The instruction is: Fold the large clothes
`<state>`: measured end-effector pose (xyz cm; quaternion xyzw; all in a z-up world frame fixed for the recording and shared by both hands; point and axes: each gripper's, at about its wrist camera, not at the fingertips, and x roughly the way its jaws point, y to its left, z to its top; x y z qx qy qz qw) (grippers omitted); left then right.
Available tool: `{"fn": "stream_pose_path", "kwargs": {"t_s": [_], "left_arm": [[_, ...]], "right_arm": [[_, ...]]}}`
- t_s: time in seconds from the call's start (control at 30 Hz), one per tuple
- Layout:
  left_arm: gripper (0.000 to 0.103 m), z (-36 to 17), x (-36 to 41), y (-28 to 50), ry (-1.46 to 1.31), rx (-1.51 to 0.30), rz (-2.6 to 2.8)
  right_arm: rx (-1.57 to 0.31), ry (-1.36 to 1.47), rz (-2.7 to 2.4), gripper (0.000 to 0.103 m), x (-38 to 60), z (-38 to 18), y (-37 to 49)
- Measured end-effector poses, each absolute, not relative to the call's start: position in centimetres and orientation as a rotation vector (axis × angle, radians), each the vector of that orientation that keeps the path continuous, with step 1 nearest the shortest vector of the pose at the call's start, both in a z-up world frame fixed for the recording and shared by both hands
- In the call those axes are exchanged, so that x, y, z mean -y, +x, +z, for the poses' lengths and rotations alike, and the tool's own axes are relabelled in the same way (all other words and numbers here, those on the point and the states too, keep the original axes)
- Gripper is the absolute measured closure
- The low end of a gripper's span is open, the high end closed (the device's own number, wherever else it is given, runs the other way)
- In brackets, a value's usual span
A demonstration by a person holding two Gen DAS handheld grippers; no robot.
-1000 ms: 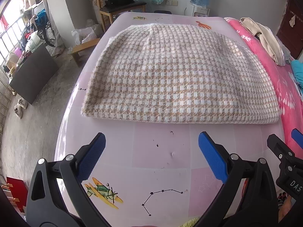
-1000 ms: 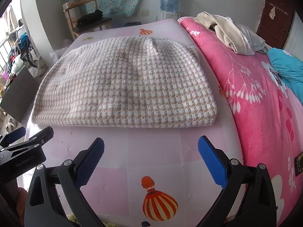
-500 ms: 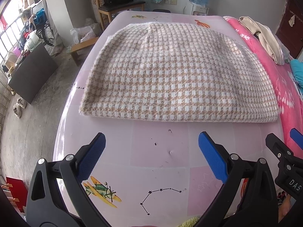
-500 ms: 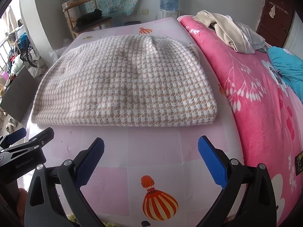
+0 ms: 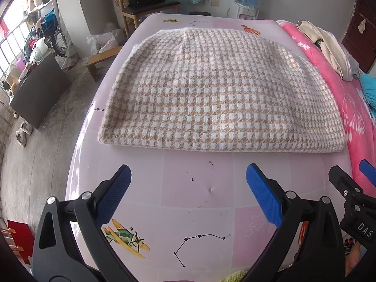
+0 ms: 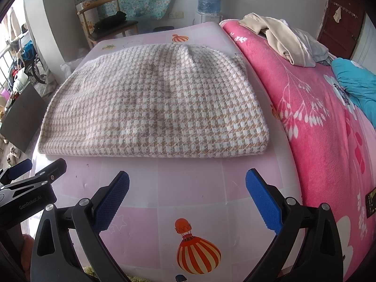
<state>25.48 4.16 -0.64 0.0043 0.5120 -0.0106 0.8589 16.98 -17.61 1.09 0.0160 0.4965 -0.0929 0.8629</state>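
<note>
A folded houndstooth garment (image 5: 221,94), woven in beige and white, is laid flat on the pink patterned sheet (image 5: 195,188) of a bed, its thick folded edge turned toward the near edge of the bed. The left claw (image 5: 188,195) is held spread wide above the bare strip of sheet between that fold and the near edge, with nothing between its blue pads (image 5: 112,195); the garment is seen ahead of it, apart from both fingers. The right claw (image 6: 188,197) is likewise spread and empty, held over the same near strip beside a printed hot-air balloon (image 6: 197,253), and the garment's folded edge is seen just beyond its tips, untouched. In the right wrist view the garment's right side is seen lying along the border of a bright pink floral blanket (image 6: 317,122), which covers the right part of the bed. A heap of pale clothes (image 6: 282,40) is piled on that blanket near the far edge.
</note>
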Motion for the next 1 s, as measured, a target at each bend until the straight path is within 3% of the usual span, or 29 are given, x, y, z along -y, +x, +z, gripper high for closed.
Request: {"fn": "stream_pose_path", "kwargs": {"t_s": [1.0], "left_arm": [[0.008, -0.28, -4.02, 25.55, 0.014, -1.066, -0.030]], "right_arm": [[-1.046, 0.031, -0.199, 0.006, 17.55, 1.27, 17.17]]}}
